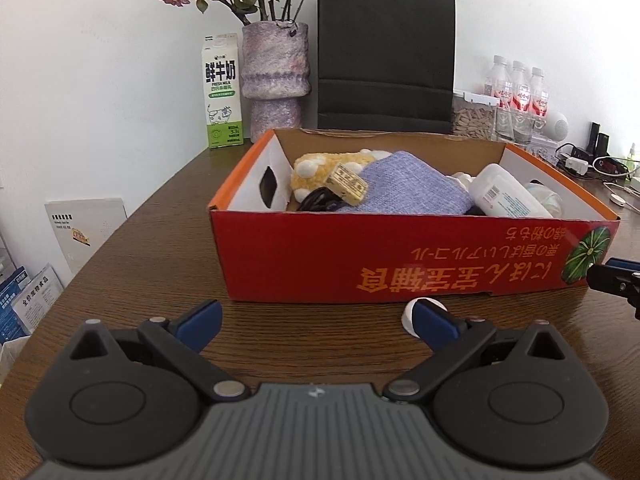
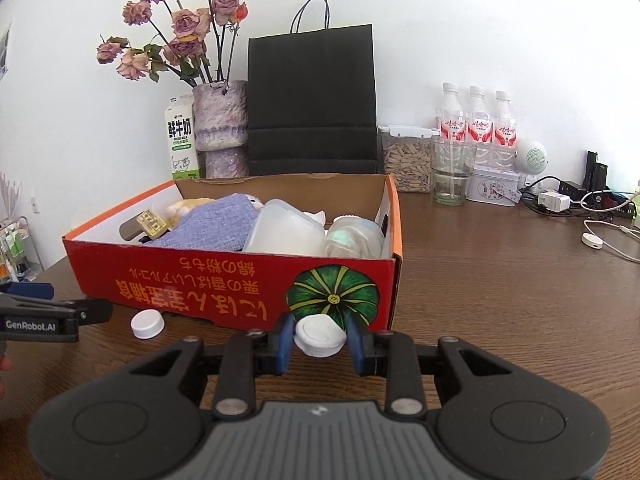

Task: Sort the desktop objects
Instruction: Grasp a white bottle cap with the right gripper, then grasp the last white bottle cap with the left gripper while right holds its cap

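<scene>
Beside the red box [image 2: 232,280], right hand-held gripper [image 2: 320,340] clamps a white cap [image 2: 320,336].

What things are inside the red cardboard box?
Inside the red cardboard box lie a lilac woven cloth, a yellow plush toy, a small tan labelled block, a white plastic bottle and a clear lidded tub. Whatever lies beneath them is covered.
</scene>
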Demonstrator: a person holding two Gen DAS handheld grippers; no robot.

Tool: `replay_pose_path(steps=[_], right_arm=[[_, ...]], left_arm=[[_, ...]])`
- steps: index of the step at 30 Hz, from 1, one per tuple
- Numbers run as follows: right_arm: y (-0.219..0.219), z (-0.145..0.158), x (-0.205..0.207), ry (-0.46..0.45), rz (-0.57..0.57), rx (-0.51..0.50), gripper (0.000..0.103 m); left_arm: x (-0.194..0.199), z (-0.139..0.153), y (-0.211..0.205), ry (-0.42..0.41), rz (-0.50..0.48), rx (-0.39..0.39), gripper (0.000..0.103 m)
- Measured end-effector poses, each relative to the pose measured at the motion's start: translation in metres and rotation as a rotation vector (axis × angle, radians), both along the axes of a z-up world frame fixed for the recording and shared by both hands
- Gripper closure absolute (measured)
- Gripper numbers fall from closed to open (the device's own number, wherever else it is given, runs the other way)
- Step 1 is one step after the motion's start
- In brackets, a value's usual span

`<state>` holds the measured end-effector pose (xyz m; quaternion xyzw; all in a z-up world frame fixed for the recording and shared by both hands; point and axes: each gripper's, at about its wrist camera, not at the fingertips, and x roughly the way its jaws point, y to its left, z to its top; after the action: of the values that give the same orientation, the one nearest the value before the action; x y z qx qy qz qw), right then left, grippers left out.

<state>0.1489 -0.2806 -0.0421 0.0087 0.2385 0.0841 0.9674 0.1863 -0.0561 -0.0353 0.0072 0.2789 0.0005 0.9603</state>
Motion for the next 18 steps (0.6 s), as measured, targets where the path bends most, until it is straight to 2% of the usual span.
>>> replay_pose_path(steps=[10,13,14,16,18], right_arm=[[0.001,0.000,-0.001,0.002,0.014,0.009,0.075],[0.001,0.000,0.000,0.003,0.015,0.009,0.075],[0.001,0.000,0.000,0.003,0.016,0.009,0.075],[0.002,0.000,0.000,0.003,0.017,0.007,0.075],[0.002,0.000,0.000,0.005,0.018,0.006,0.075]], left_arm=[[0.018,-0.006,-0.028,0.053,-0.057,-0.019,0.001],[0.021,-0.008,-0.035,0.072,-0.072,-0.022,0.024],[0.023,-0.009,-0.036,0.085,-0.068,-0.017,0.038],[0.023,-0.010,-0.040,0.083,-0.062,-0.004,0.047],[0.019,-0.009,-0.042,0.075,-0.089,-0.006,0.071]])
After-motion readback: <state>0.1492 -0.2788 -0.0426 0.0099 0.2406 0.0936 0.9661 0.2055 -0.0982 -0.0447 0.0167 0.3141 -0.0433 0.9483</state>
